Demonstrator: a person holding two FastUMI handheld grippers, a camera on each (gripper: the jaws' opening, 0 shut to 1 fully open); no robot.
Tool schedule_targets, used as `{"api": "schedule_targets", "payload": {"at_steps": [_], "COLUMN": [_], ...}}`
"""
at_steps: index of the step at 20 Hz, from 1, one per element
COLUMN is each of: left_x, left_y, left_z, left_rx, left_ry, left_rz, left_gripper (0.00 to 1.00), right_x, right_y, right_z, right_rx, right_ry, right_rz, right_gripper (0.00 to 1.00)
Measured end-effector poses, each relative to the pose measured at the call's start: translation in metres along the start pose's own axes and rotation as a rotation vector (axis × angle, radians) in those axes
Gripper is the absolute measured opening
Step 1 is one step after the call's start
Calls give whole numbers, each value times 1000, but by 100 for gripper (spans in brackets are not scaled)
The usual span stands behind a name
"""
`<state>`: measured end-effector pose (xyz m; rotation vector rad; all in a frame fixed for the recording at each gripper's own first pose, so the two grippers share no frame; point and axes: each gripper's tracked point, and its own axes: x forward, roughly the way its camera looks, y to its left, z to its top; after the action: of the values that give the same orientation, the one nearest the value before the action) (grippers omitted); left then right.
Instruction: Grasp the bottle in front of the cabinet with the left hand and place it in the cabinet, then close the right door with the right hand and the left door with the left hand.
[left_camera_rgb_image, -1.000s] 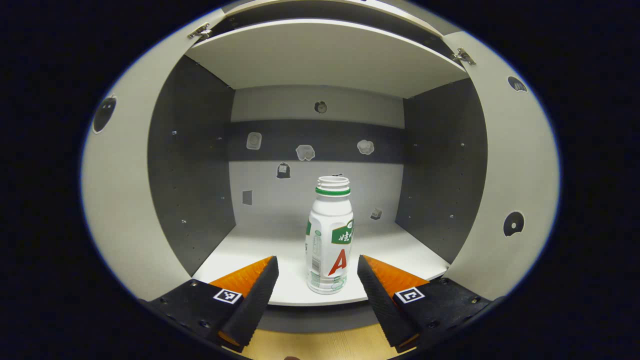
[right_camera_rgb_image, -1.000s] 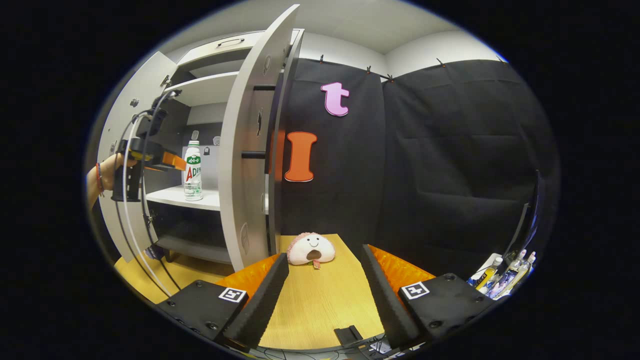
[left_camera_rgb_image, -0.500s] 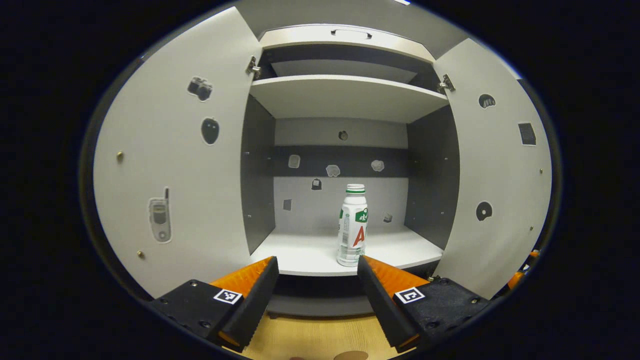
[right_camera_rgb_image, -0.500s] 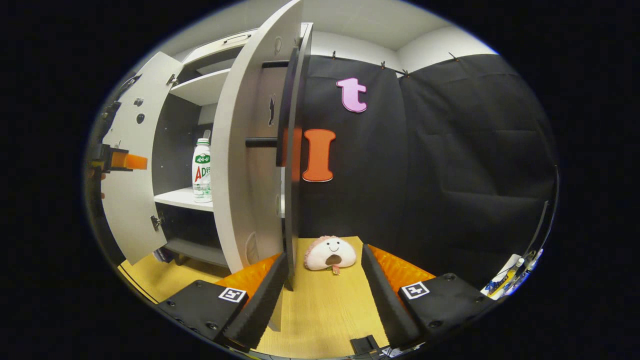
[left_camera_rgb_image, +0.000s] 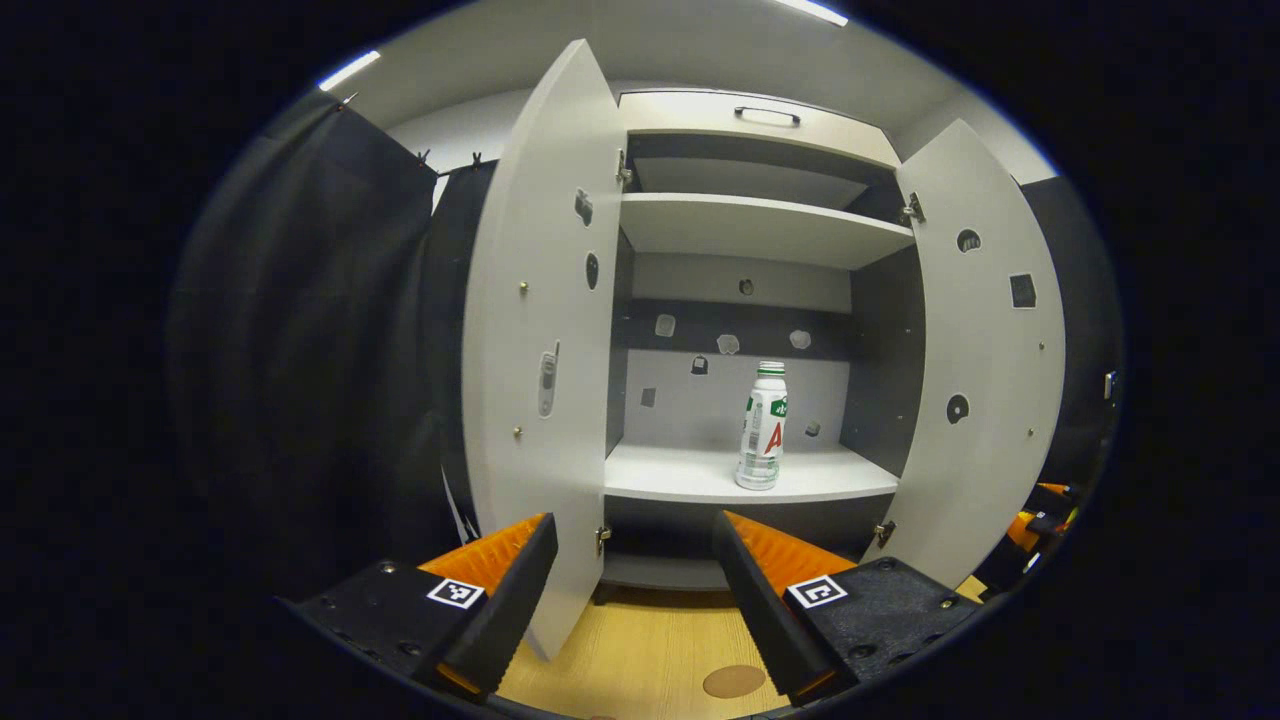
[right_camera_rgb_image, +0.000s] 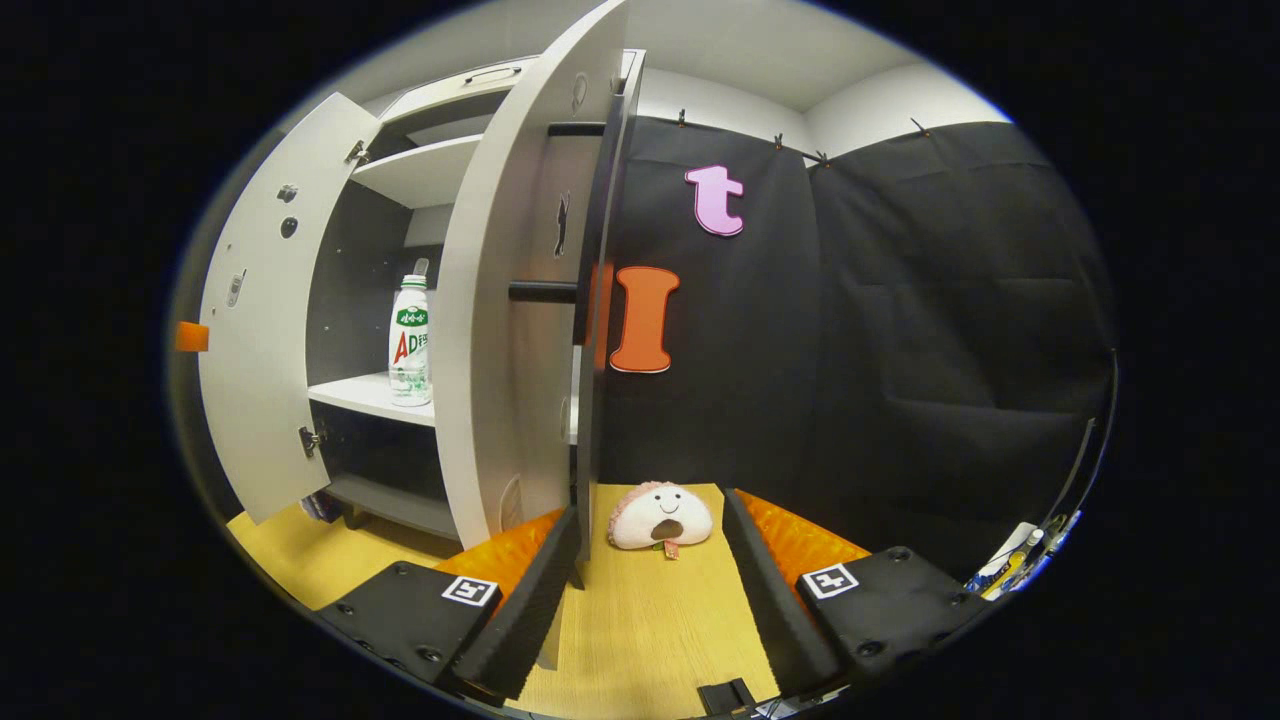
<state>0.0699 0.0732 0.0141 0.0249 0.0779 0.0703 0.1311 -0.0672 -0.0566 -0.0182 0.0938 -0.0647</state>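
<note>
Cabinet (left_camera_rgb_image: 760, 230) stands on the wooden worktop (left_camera_rgb_image: 640, 650) with both doors swung wide open. Left door (left_camera_rgb_image: 540, 340) and right door (left_camera_rgb_image: 985, 380) both carry small stickers on their inner faces. In the right gripper view the right door (right_camera_rgb_image: 500, 330) is seen nearly edge-on, its bar handle sticking out toward the black cloth wall.

Middle shelf (left_camera_rgb_image: 700, 475) holds one item: the bottle (left_camera_rgb_image: 763, 427), upright, white with a green neck ring and green label, right of the shelf's centre and near the front edge. The same bottle (right_camera_rgb_image: 409, 341) shows past the right door's edge in the right gripper view. Upper shelf (left_camera_rgb_image: 760, 225): contents cannot be made out.

Left tongs (left_camera_rgb_image: 632, 560): held low in front of the cabinet, pointing at the open compartment, well apart from the bottle. Fingers spread wide, nothing between them. The left door's lower edge falls just inside the left finger (left_camera_rgb_image: 505, 590) in the picture; contact cannot be told.

Right tongs (right_camera_rgb_image: 650, 575): low over the worktop, right of the cabinet, aimed along the right door's outer face. Fingers wide apart, gripping nothing. The door's outer edge comes down just by the left finger (right_camera_rgb_image: 520, 600); touching or not, cannot tell.

Plush toy (right_camera_rgb_image: 660, 517) with a smiling face lies on the worktop between the right tongs' fingers, farther off, near the cloth wall.
</note>
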Motion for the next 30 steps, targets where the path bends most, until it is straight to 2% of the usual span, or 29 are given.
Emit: {"api": "schedule_targets", "payload": {"at_steps": [4, 8, 14, 21, 27, 30], "left_x": [-26, -38, -44, -43, -39, -38], "left_y": [29, 51, 81, 109, 123, 129], "left_z": [-6, -10, -16, -14, -17, -17], "left_rx": [-37, -33, -43, -40, -35, -48], "left_ry": [5, 3, 14, 3, 6, 8], "left_rz": [41, 59, 74, 84, 91, 93], "left_gripper": [95, 95, 95, 95, 95, 95], "right_x": [-1, -1, 6, 19, 48, 78], "right_y": [9, 45, 96, 135, 178, 206], "right_z": [-3, -1, 4, 7, 12, 4], "right_rx": [34, 42, 18, 39, 11, -5], "right_ry": [18, 13, -14, -27, -33, -13], "right_rz": [0, 38, 99, 124, 156, 176], "right_gripper": [94, 94, 94, 94, 95, 95]}}
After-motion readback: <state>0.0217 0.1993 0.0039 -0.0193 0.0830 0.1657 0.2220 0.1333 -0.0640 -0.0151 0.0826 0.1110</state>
